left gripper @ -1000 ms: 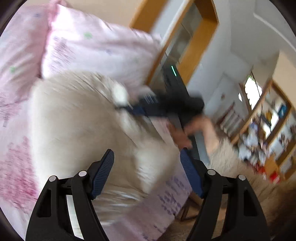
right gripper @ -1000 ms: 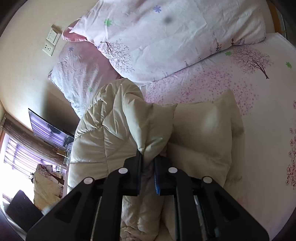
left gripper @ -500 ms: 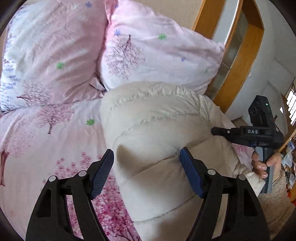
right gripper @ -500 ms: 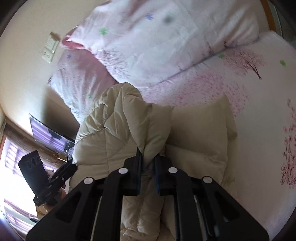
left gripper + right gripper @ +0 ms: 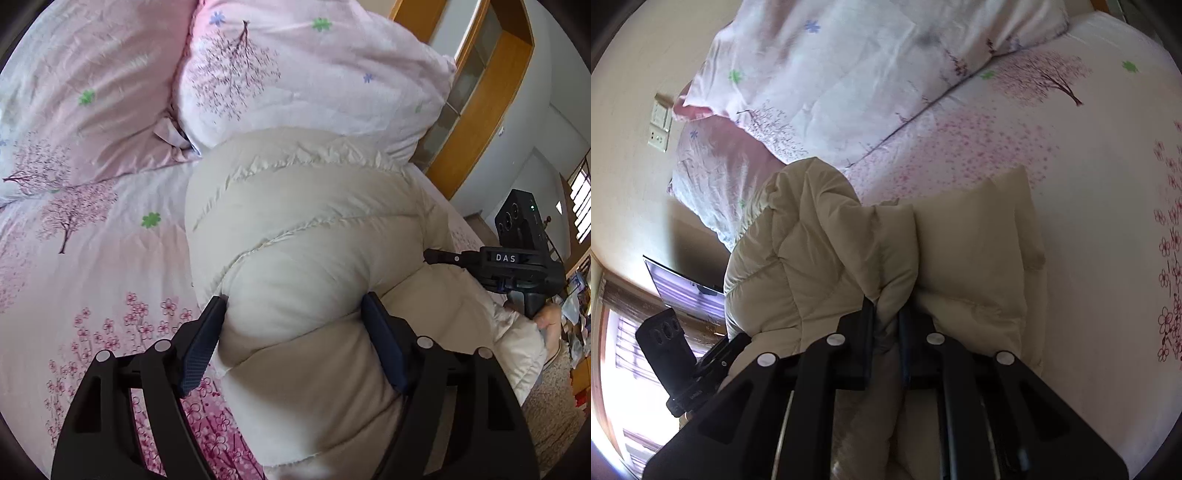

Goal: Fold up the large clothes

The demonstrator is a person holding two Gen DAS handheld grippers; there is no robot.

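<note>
A cream puffy jacket (image 5: 303, 258) is seen lying on the bed (image 5: 92, 280) near its side edge, its top touching one of two pillows (image 5: 295, 74) at the head. Open sheet is left on the far side of the jacket. The left hand-held gripper (image 5: 293, 321) is spread wide around a puffed fold, its jaws having just opened slightly; the pads touch the fabric. The right hand-held gripper (image 5: 886, 321) is pinched on a jacket fold. A wall socket (image 5: 659, 136) is shown only in the right view, a wooden door frame (image 5: 480, 103) only in the left.

Matt quilted cloth jacket (image 5: 306, 236), crinkled cotton sheet (image 5: 92, 266)
</note>
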